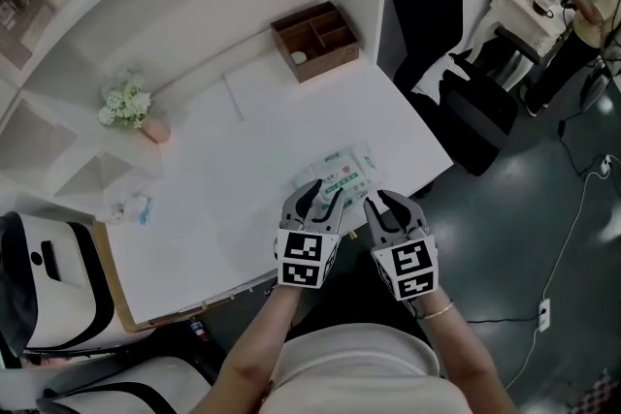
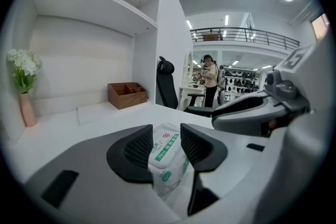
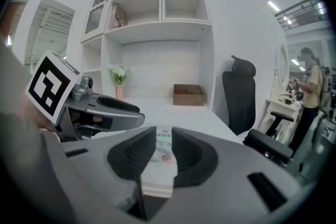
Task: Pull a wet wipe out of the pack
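- Hovering low over the near edge of the desk (image 1: 223, 179), the left hand-held gripper (image 1: 323, 196) has its jaws spread wide and grips nothing.
- Its own view shows the wipe pack (image 1: 342, 172) lying flat on the desk, directly ahead and slightly below. The pack's near end reaches into the gap between the jaws, but neither pad presses on it.
- Just to its right, nearly side by side, the right hand-held gripper (image 1: 385, 202) is also released, its jaws parted by a narrower gap. It holds nothing, and the pack shows through that gap ahead of it.
- From the head view, the left hand-held gripper is the nearer one, with its tips over the pack's near end. The right one sits just short of the pack's near right corner.
- The pack's long side seems to run away from both, slanting off to the right, with the green-and-white label facing up.
- I cannot tell whether a wipe already pokes out of the opening.
- My guess is that the next move needs a short push forward and down, one side steadying the pack while the other pinches at the label.
- Far beyond the pack, a wooden box (image 1: 315, 39) stands at the back of the desk.
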Demonstrator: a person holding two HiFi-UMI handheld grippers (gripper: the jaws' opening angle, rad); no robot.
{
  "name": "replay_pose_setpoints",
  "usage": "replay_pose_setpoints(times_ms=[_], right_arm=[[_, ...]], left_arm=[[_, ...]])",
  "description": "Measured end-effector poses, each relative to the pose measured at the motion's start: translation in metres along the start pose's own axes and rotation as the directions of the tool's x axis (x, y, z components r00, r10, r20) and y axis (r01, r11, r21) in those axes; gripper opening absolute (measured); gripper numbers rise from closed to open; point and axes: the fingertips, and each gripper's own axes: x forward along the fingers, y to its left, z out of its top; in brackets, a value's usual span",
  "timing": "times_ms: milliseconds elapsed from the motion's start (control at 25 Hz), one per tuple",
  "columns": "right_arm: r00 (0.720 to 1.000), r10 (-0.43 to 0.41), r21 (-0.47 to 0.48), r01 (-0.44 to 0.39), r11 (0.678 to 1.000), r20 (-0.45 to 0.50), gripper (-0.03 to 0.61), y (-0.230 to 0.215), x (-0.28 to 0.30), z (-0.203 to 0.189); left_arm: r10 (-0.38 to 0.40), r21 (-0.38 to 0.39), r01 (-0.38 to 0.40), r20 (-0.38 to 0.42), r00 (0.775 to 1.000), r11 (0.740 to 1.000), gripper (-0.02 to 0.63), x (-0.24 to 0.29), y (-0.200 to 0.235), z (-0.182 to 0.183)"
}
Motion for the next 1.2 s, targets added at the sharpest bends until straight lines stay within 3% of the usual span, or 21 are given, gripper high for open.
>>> replay_pose_setpoints(times_ms=[520,1200], right_arm=[[0.99,0.075,-0.03,-0.079,0.996,-0.122,0.078,-0.002,0.039,-0.028],[0.966,0.088,-0.067,-0.107,0.992,-0.242,0.078,-0.005,0.063,-0.049]], left_arm=[[-0.001,0.043,0.005,-0.085,0.996,0.999,0.16,0.021,-0.005,-0.02],[-0.007,0.099,0.022,-0.149,0.989,0.995,0.167,0.03,-0.006,-0.036]])
